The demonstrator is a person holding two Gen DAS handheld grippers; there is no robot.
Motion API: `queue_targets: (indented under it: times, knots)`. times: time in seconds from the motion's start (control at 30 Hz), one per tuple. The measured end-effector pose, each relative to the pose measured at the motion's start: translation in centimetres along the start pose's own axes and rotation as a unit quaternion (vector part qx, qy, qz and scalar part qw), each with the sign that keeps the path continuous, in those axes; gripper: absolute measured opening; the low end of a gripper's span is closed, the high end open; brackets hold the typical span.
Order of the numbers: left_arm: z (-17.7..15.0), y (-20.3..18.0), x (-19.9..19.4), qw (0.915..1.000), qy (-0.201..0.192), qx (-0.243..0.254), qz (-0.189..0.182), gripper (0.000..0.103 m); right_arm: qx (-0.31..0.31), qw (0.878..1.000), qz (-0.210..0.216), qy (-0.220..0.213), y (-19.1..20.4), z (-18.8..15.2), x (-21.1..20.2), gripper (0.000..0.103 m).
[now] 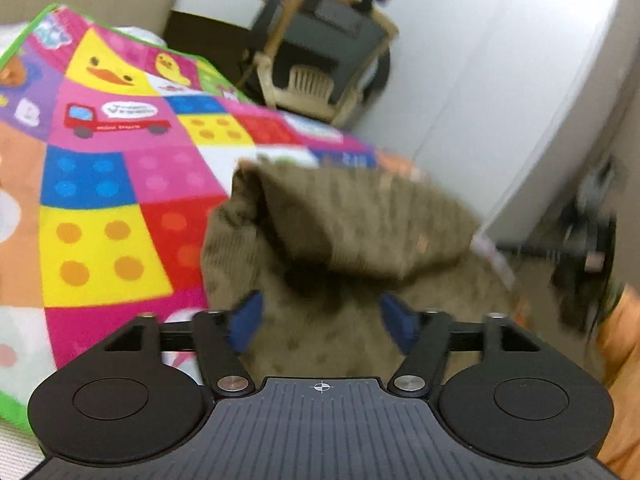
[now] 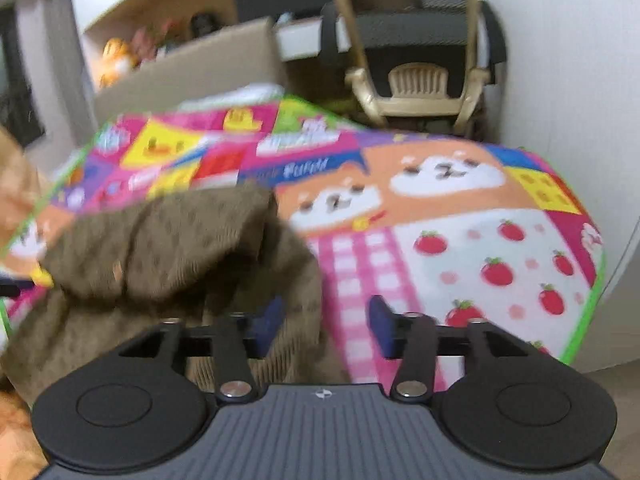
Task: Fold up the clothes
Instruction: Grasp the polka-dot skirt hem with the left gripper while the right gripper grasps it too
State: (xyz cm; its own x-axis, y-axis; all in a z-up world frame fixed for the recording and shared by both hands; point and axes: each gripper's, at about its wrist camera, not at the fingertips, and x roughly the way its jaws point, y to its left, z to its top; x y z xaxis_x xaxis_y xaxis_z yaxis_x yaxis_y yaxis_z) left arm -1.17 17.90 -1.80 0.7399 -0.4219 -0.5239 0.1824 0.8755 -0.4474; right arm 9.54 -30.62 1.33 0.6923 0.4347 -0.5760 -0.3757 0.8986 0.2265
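Both our grippers gape empty: the brown knit lies dead ahead of the left gripper, left of the right gripper.

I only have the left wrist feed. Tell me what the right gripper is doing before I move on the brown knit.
Observer: The right gripper is open, empty, with its left finger over the brown knit's edge and its right finger over the mat.
Operator: Describe the mat on that side.
Observer: Past the garment the play mat shows a strawberry panel with nothing lying on it.
Operator: Report anything beyond the mat.
Observer: A beige chair stands behind the mat's far edge, against the wall.
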Motion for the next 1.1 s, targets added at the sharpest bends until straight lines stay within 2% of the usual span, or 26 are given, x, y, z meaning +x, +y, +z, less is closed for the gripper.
queue_targets:
  times: [0.07,0.17,0.27,0.33,0.37,0.4,0.43,0.47,0.5,0.57,0.63,0.73,0.8,0.87,0.93,0.97,1.0,1.03,1.1]
  knots:
    - [1.1,0.3,1.2,0.9994,-0.004,-0.033,-0.008,0.085,0.022,0.999,0.024,-0.017,0.1,1.0,0.0,0.059]
    - [2.7,0.8,3.1,0.9965,-0.009,-0.081,-0.019,0.091,0.038,0.997,0.060,-0.019,1.3,2.4,1.9,0.072]
    - [3.7,0.8,6.2,0.9945,0.005,-0.105,0.001,0.092,0.008,0.998,0.054,-0.011,3.4,2.8,4.3,0.076]
    - [3.9,0.7,7.8,0.9932,0.014,-0.115,0.001,0.090,-0.012,0.999,0.049,-0.006,4.7,3.1,5.9,0.076]
    - [4.0,0.5,8.6,0.9933,0.021,-0.113,0.004,0.084,-0.022,0.999,0.047,-0.003,5.4,3.2,6.7,0.074]
    - [4.2,-0.1,8.7,0.9951,0.023,-0.096,0.013,0.060,-0.032,0.998,0.045,-0.001,6.1,3.3,7.5,0.053]
    - [4.4,-0.6,8.8,0.9965,0.024,-0.077,0.021,0.047,-0.042,0.998,0.043,0.002,6.8,3.5,8.3,0.036]
    - [4.6,-1.1,8.8,0.9975,0.025,-0.059,0.030,0.025,-0.052,0.998,0.040,0.005,7.5,3.6,9.1,0.011]
    - [4.8,-1.7,8.9,0.9981,0.027,-0.040,0.039,0.018,-0.061,0.997,0.040,-0.001,8.0,3.9,9.1,0.010]
    - [5.3,-2.8,6.7,0.9995,0.010,-0.015,0.025,0.015,-0.069,0.996,0.051,-0.025,8.4,4.5,6.4,0.009]
    - [5.6,-4.1,4.2,0.9999,-0.005,0.009,0.010,0.015,-0.072,0.994,0.065,-0.045,8.5,4.8,3.6,0.009]
    - [4.2,-5.9,0.7,0.9992,-0.013,0.035,-0.010,0.015,-0.073,0.992,0.086,-0.051,8.2,3.8,-0.4,0.009]
    - [2.4,-6.3,-0.4,0.9992,0.001,0.033,-0.020,0.018,-0.073,0.992,0.092,-0.035,7.7,2.1,-1.5,0.009]
    - [0.4,-6.1,0.1,0.9990,0.032,0.023,-0.019,0.023,-0.072,0.993,0.088,-0.006,7.3,-0.5,-1.5,0.010]
    - [-1.6,-5.6,1.1,0.9977,0.067,0.011,-0.010,0.026,-0.083,0.994,0.059,0.030,6.8,-3.0,-0.4,0.011]
    - [-2.5,-5.1,1.8,0.9963,0.086,0.004,-0.002,0.026,-0.087,0.994,0.041,0.047,6.6,-4.1,0.2,0.016]
    - [-2.7,-4.8,2.1,0.9955,0.094,-0.001,0.002,0.033,-0.086,0.994,0.029,0.058,6.2,-4.8,0.7,0.025]
    - [-2.9,-4.4,2.4,0.9948,0.102,-0.005,0.005,0.038,-0.082,0.994,0.027,0.060,5.9,-5.0,0.8,0.030]
    - [-2.5,-3.6,2.6,0.9946,0.101,-0.023,0.002,0.059,-0.075,0.995,0.032,0.050,5.3,-4.2,0.1,0.050]
